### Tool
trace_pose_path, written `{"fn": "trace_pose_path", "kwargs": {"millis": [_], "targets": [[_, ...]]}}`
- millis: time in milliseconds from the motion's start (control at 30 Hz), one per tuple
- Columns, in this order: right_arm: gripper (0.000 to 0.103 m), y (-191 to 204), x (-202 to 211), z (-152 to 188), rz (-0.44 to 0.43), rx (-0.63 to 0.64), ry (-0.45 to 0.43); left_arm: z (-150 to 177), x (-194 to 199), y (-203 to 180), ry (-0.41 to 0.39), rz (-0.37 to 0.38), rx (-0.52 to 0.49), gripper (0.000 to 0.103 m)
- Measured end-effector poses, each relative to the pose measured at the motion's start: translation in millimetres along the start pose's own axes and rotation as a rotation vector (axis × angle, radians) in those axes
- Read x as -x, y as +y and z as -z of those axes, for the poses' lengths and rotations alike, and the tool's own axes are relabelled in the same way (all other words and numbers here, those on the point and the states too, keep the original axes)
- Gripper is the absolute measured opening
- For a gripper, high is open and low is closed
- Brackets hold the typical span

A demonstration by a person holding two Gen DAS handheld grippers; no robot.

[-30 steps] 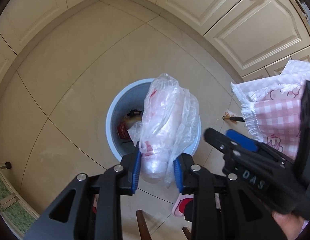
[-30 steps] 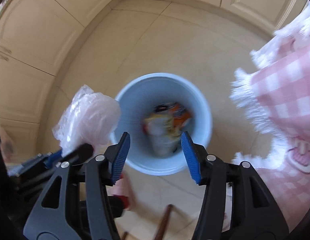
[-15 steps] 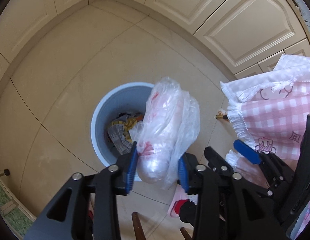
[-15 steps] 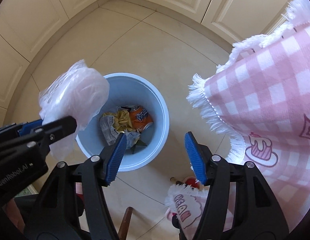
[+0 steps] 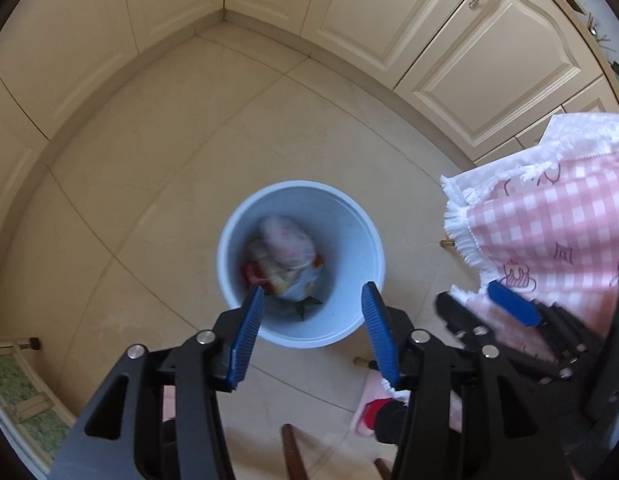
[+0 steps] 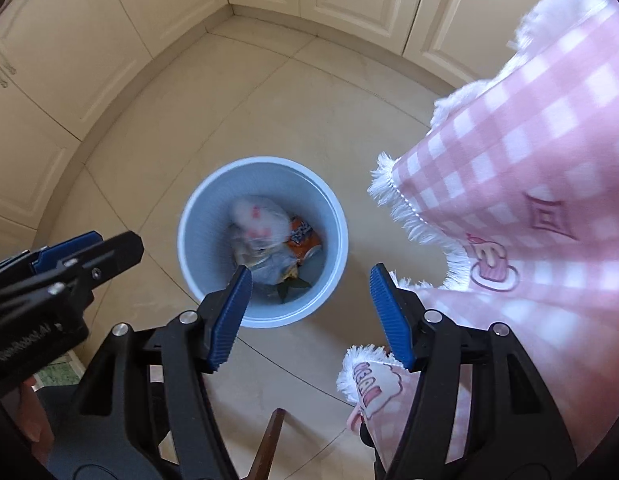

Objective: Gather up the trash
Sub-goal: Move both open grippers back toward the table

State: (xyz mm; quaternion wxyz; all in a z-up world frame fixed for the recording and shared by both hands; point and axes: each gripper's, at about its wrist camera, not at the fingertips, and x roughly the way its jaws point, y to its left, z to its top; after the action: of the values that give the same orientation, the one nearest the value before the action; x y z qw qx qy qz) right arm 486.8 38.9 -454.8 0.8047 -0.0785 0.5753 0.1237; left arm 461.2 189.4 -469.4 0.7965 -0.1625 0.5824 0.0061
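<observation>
A light blue trash bin [image 5: 361,240] stands on the tiled floor; it also shows in the right wrist view [image 6: 197,256]. A crumpled clear plastic bag [image 5: 283,238] lies blurred inside it on other trash, also seen in the right wrist view [image 6: 259,220] beside an orange can [image 6: 303,238]. My left gripper [image 5: 312,322] is open and empty above the bin's near rim. My right gripper [image 6: 310,308] is open and empty, above the bin's right edge. The left gripper shows at the left of the right wrist view [image 6: 89,256].
A pink checked tablecloth with white fringe [image 5: 549,216] hangs at the right, also in the right wrist view [image 6: 529,184]. Cream cabinets [image 5: 449,40] line the back and left. A wooden chair leg [image 6: 267,444] and a pink slipper [image 5: 369,404] are below the grippers.
My left gripper has opened and let go of the plastic bag, which has dropped into the bin. Both grippers have risen and shifted over the bin.
</observation>
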Motion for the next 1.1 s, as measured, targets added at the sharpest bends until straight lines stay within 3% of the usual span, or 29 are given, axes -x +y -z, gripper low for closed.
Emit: {"fn": "trace_pose_path", "kwargs": {"millis": [267,467,533,667,833,1000,1100], "targets": [[0.062,23.6,87.9,9.2,-0.065,0.047,-0.145,21.6,86.1,12.0,-0.136,-0.132,-0.01,0.051],[0.062,20.5,190.8,21.4,-0.093,0.068,-0.344,33.4,168.9,-13.4,-0.301,-0.119,-0.054,0.052],[0.064,9.2,227.9,28.6,-0.093,0.054,-0.423,38.7,201.5,-32.4,-0.376,-0.095,-0.082,0.061],[0.067,-45.2,294.3,49.1,-0.143,-0.037,-0.553,45.4,248.9,-85.6,-0.479,-0.019,-0.16,0.063],[0.07,-131.9,346.4,82.1,-0.059,-0.154,-0.658,48.5,272.1,-173.4,-0.5,0.116,-0.287,0.065],[0.071,-239.0,359.3,112.6,0.048,-0.316,-0.669,58.8,266.5,-277.9,-0.475,0.169,-0.481,0.066],[0.073,-295.8,354.3,131.9,0.112,-0.424,-0.653,59.0,250.3,-328.0,-0.44,0.21,-0.543,0.066]]}}
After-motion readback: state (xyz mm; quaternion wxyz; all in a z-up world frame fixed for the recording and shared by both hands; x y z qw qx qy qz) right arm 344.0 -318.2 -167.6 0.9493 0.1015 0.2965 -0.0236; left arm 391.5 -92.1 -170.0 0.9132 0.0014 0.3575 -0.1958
